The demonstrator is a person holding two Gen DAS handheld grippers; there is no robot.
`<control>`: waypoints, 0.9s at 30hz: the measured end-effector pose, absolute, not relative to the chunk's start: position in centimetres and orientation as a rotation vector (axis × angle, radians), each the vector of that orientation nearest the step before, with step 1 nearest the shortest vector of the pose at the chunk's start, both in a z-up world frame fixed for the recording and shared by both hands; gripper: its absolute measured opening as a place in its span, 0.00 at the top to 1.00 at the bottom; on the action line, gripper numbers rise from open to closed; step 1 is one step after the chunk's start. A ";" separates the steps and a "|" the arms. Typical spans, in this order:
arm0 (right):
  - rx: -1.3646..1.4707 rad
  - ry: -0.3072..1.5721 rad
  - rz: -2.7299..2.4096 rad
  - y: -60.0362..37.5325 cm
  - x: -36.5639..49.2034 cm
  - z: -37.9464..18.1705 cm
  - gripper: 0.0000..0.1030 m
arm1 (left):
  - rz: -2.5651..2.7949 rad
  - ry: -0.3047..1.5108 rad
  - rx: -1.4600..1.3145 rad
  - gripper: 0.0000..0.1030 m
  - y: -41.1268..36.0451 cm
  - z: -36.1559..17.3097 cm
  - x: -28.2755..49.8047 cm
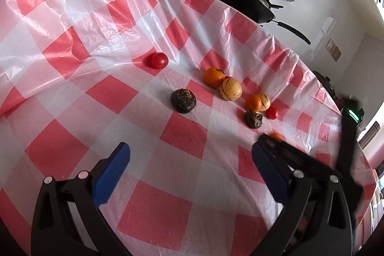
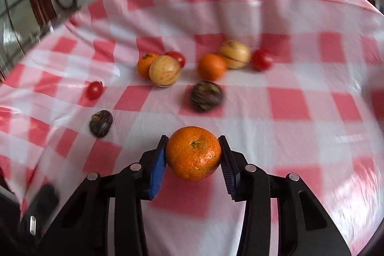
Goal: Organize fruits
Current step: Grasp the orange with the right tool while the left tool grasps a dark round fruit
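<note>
Red-and-white checked plastic tablecloth (image 2: 288, 102), glossy and wrinkled. Lower centre of right wrist view: right gripper (image 2: 193, 155) pinching round dimpled orange mandarin (image 2: 193, 153) at its widest girth. Probably light, soft-skinned, bruisable; gentle squeeze. Left gripper (image 1: 189, 172) spread, empty.

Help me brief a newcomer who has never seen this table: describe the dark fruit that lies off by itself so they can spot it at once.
Start on the red-and-white checked tablecloth and find the huddle of orange, yellow and red fruit. The lone dark fruit lies apart from it, with bare cloth all round. Its twin, the other dark fruit, sits right beside an orange.
</note>
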State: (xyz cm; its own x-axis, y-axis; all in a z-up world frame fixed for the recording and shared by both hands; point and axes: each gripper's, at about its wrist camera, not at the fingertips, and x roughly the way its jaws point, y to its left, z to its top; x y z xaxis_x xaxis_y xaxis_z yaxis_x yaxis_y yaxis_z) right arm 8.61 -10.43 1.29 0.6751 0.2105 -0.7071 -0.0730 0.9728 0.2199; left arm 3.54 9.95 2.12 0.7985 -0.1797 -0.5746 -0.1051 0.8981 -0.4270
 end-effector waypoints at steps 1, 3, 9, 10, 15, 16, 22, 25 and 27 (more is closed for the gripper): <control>0.200 0.796 0.161 -11.5 7.3 1.4 0.59 | -0.040 0.651 -0.462 0.02 9.9 2.1 3.6; 0.241 0.778 0.164 -13.3 5.6 1.6 0.59 | -0.040 0.655 -0.466 0.02 10.0 2.0 3.6; 0.411 0.685 0.165 -17.7 3.7 1.3 0.59 | -0.029 0.662 -0.456 0.02 9.8 2.0 3.6; 0.473 0.687 0.168 -18.7 3.8 0.8 0.59 | -0.027 0.662 -0.453 0.02 9.8 2.0 3.6; 0.502 0.674 0.176 -19.0 4.0 1.1 0.59 | 0.012 0.700 -0.390 0.02 8.8 2.1 4.6; 0.499 0.678 0.178 -18.9 4.1 1.1 0.59 | 0.014 0.708 -0.370 0.02 8.5 2.1 5.0; 0.501 0.686 0.178 -19.0 4.2 1.0 0.59 | 0.100 0.754 -0.225 0.14 6.7 2.5 10.9; 0.494 0.692 0.186 -18.8 4.4 1.0 0.59 | 0.114 0.825 -0.211 0.28 6.9 2.0 14.3; 0.491 0.694 0.190 -18.7 4.5 1.0 0.59 | 0.135 0.867 -0.190 0.32 7.0 1.5 15.9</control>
State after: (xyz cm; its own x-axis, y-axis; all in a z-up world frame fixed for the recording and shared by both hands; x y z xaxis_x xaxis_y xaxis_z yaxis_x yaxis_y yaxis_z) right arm 4.46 -18.70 0.98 0.7569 0.3266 -0.5661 -0.0064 0.8698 0.4933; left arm 15.92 6.99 1.50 0.6405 0.0410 -0.7669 -0.1947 0.9746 -0.1106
